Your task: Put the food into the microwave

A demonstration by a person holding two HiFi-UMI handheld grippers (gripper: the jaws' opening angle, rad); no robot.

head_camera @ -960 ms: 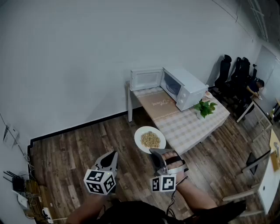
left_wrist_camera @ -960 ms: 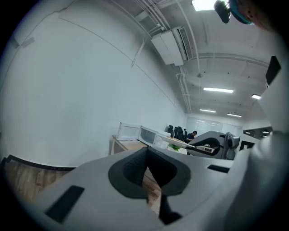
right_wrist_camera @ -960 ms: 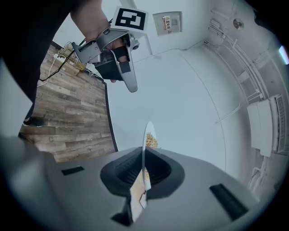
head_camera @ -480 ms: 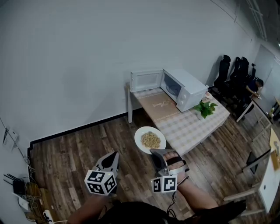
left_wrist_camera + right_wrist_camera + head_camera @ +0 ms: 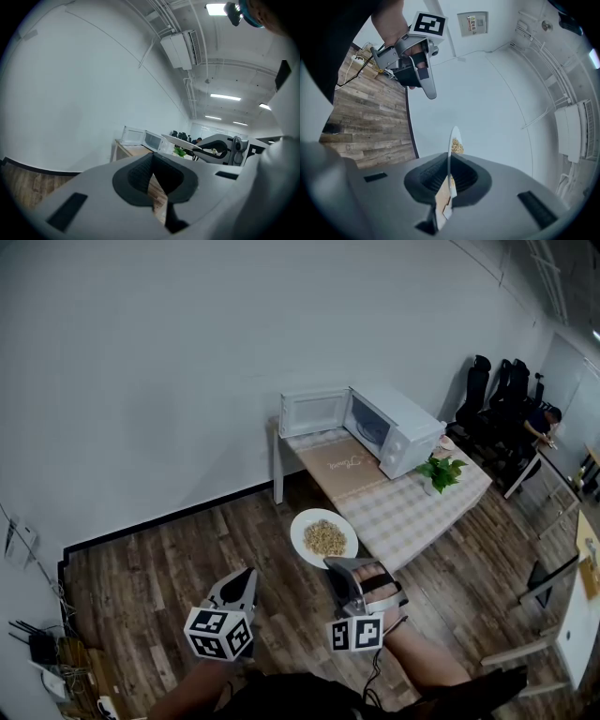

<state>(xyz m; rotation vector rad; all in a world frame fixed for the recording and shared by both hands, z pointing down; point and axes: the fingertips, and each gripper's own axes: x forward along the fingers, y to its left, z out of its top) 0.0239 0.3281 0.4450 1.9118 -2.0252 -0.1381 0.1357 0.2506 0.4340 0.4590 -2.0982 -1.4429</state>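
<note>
Right claw (image 5: 337,565) clamped on rim of round white plate (image 5: 305,525) holding tan food (image 5: 324,537).
Left claw (image 5: 244,575) closed, empty; white microwave (image 5: 405,426) standing open on checked tabletop (image 5: 405,514).

This looks like an office room with one corner set up as a small pantry. A long plain white wall (image 5: 187,352) meets a wood-plank floor (image 5: 159,568). A tabletop (image 5: 403,512) under a checked cloth carries a white microwave (image 5: 394,427) and a potted plant (image 5: 439,472). Black office chairs (image 5: 478,390) stand in a row at the far end, near a person (image 5: 542,423) bent over a desk. Overhead are strip lights (image 5: 225,97), bare pipes and a wall-mounted air conditioner (image 5: 180,47). Cables (image 5: 42,648) lie bundled in the floor corner.
</note>
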